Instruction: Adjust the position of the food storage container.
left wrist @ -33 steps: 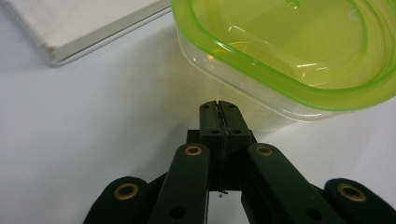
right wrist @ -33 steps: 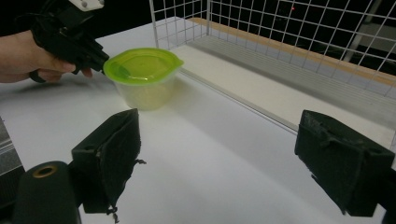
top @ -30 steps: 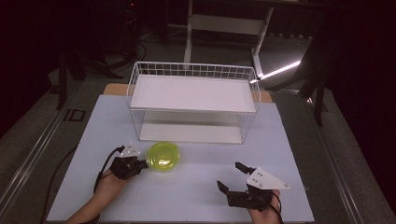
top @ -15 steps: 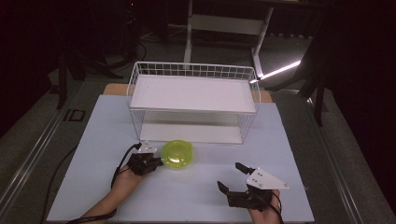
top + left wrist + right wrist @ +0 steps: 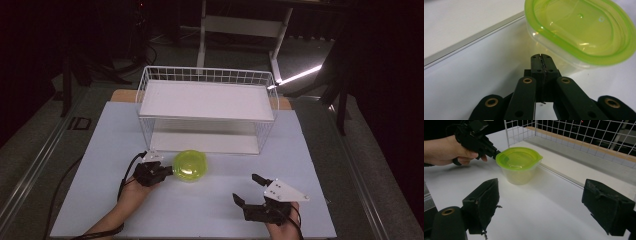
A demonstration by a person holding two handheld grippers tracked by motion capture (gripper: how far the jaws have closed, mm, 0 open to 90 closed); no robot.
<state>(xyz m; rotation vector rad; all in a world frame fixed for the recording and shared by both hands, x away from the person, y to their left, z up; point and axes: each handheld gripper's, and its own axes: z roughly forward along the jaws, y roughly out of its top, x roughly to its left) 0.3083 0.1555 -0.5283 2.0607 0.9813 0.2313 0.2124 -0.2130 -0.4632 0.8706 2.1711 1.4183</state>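
A clear tub with a lime-green lid (image 5: 190, 165) stands on the white table, just in front of the wire rack (image 5: 210, 75). My left gripper (image 5: 169, 172) is shut, its tips against the tub's left side with nothing between them. In the left gripper view the closed jaws (image 5: 541, 56) point at the tub's (image 5: 579, 30) wall under the lid rim. My right gripper (image 5: 246, 188) rests open near the front edge, to the tub's right. The right gripper view shows its pads (image 5: 484, 205) wide apart, with the tub (image 5: 519, 165) and the left gripper (image 5: 495, 152) beyond.
The white wire rack has an upper shelf (image 5: 207, 100) and a lower white base (image 5: 205, 142), open toward me. Its base edge (image 5: 456, 47) runs close behind the tub. Bare white table (image 5: 200, 210) lies between the two hands.
The left gripper slid right and the tub moved right with it, ending nearer the rack's front. The right gripper stayed put.
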